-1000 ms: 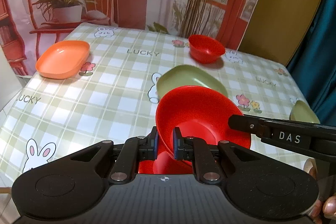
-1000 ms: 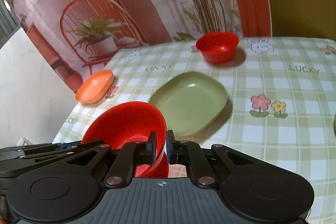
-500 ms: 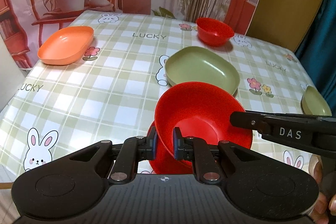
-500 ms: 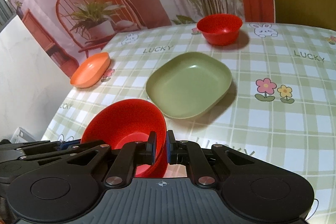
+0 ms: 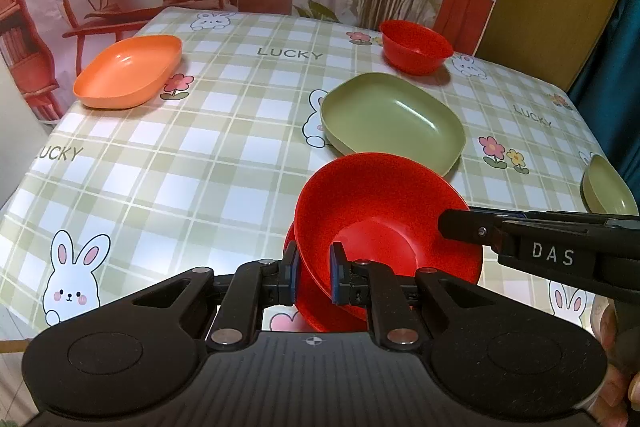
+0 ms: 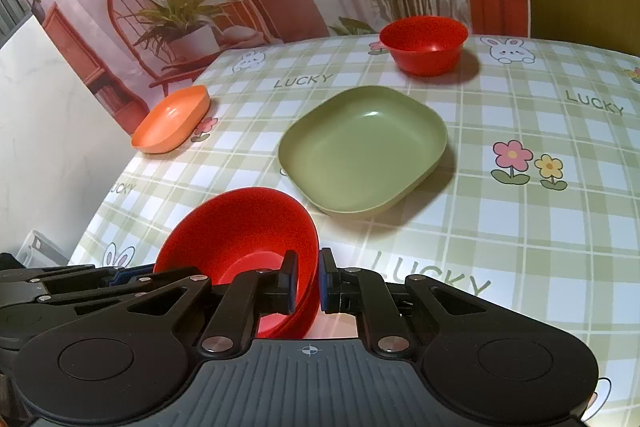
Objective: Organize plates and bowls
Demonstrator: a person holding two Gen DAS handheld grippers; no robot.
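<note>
Here, both grippers clamp one red bowl [image 5: 384,219] by its rim, near the front edge of the desk [image 5: 168,163]. The left gripper [image 5: 314,277] has its fingers [image 5: 291,277] narrowed onto the near wall of the bowl, one pad outside, one inside. The right gripper [image 6: 307,281] pinches the opposite side the same way, fingers [image 6: 290,281] nearly together with only the thin red wall between. The bowl is tilted, its mouth turned toward the far edge; whether its base touches the cloth I cannot tell.

Other ware on the desk:
- second red bowl [image 5: 416,47], upright, near the far edge
- green plate [image 5: 392,119], mid-desk, just beyond the held bowl
- orange plate [image 5: 128,71], toward the far left corner
- another green dish [image 5: 608,187], at the right edge, partly cut off

Risks, as I judge them:
- Two grips on one thin rim. If the hands drift apart or twist unevenly, the wall may flex and pop out of one pair of pads; the bowl would then swing on the other grip.
- Pads look to bite only the upper rim, so hold is shallow and the smooth surface could slide.
- One gripper letting go while the bowl is tilted could let it roll onto the green plate or off the front edge.
- Carrying toward the far bowl for stacking means passing over the green plate; a low pass could clip its rim.
</note>
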